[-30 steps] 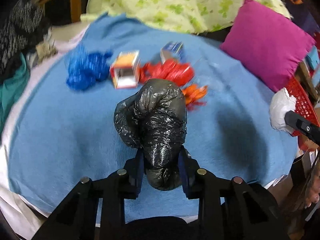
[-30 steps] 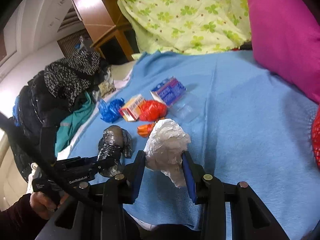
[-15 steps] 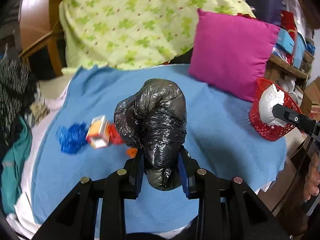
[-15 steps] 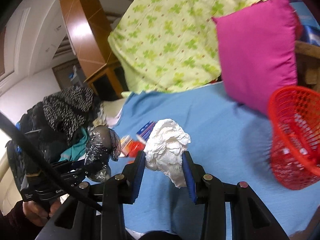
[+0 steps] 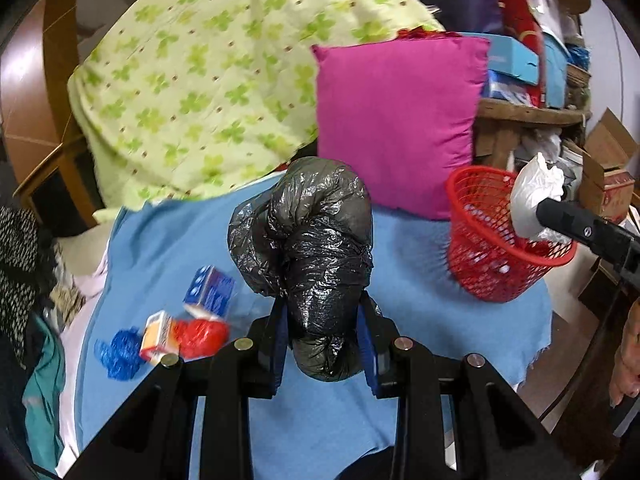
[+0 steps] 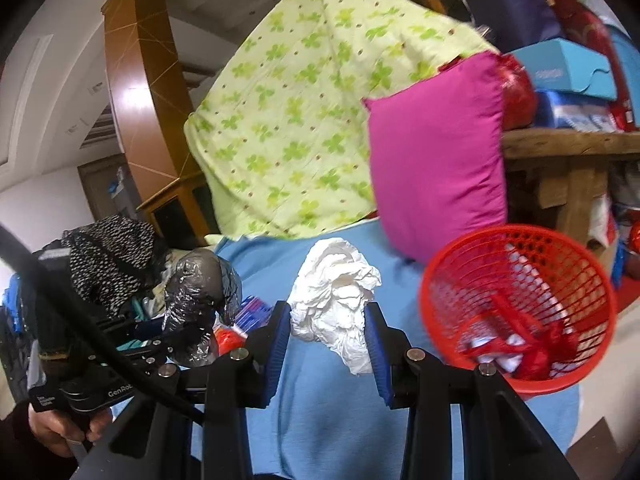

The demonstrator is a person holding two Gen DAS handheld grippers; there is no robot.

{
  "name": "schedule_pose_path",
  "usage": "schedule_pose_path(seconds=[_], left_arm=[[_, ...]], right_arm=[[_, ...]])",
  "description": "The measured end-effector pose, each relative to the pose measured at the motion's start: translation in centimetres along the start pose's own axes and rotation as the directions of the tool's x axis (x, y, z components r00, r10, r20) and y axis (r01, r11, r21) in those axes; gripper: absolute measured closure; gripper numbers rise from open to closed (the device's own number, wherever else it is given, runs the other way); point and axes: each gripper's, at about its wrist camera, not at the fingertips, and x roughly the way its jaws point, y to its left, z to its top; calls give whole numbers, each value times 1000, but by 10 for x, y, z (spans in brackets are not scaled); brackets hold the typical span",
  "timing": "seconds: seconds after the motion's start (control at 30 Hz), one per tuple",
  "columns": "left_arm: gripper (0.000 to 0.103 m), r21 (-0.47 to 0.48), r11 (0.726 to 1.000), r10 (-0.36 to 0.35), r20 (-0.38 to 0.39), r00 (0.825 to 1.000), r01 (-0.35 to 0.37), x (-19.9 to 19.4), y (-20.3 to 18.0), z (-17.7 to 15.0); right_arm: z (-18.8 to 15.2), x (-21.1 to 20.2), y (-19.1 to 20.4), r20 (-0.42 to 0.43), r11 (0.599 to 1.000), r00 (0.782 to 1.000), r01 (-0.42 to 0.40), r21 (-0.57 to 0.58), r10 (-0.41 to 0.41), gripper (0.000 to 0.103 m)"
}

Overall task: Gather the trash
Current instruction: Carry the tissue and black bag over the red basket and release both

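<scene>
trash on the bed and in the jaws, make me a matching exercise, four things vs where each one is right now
Things:
1 black bag
2 white wad
3 red basket
4 blue box

Places:
A lying on the blue blanket
B in the right gripper
C in front of the pink pillow
D in the left gripper

Pairs: 1-D, 2-B, 3-C, 4-A

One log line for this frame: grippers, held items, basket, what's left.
left gripper: shut on black bag | right gripper: shut on white wad | red basket: on blue cloth, holds scraps | left: boxes, red and blue wrappers
</scene>
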Motion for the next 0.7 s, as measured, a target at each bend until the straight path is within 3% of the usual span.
schedule_pose_path(seconds=[0.37, 0.53, 0.7], left_arm=[[70, 57, 997, -54, 30, 998, 52, 11, -42, 40], [69, 77, 988, -133, 39, 990, 130, 22, -62, 62], [69, 90, 967, -242, 26, 970, 239, 39, -85, 83]], right_arm=[[21, -25, -47, 63, 997, 995, 75, 36, -77, 63], [32, -29, -80, 67, 990, 991, 112, 90, -118, 63], [38, -33, -117, 68, 977, 986, 141, 161, -153, 63]])
